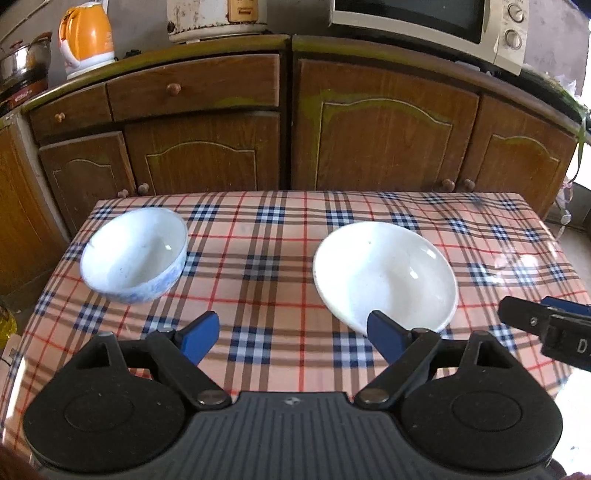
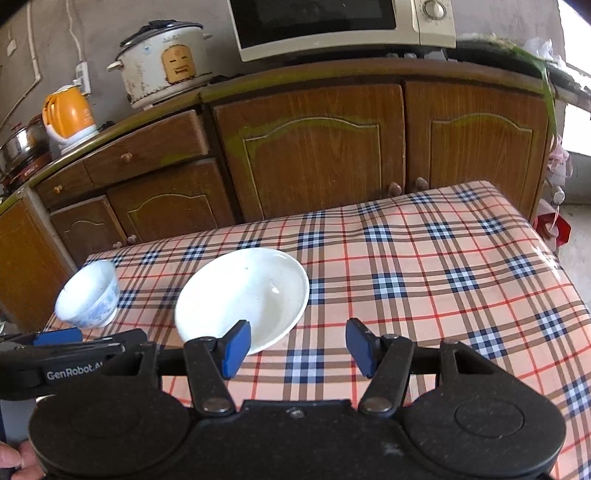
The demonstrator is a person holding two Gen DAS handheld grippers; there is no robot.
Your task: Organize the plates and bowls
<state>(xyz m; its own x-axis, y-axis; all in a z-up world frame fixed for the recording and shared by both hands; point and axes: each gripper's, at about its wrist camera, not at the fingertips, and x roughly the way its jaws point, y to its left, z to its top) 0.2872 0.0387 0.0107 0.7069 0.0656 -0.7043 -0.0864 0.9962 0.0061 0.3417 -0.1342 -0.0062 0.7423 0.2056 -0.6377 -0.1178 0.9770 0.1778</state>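
Jaws parted, tilted down over tablecloth (image 1: 266, 236).

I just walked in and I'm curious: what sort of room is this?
Most likely a home kitchen. A cream microwave oven and a white rice cooker stand on brown wooden cabinets, with an orange electric kettle nearby.

The left gripper (image 1: 293, 338) tilts downward with its jaws standing wide apart, nothing between the blue pads (image 1: 201, 336). The right gripper (image 2: 298, 349) sits just beside it (also angled down), its jaws parted a little less and likewise empty. A fingertip (image 2: 16, 459), probably the person's left hand, shows at the corner.
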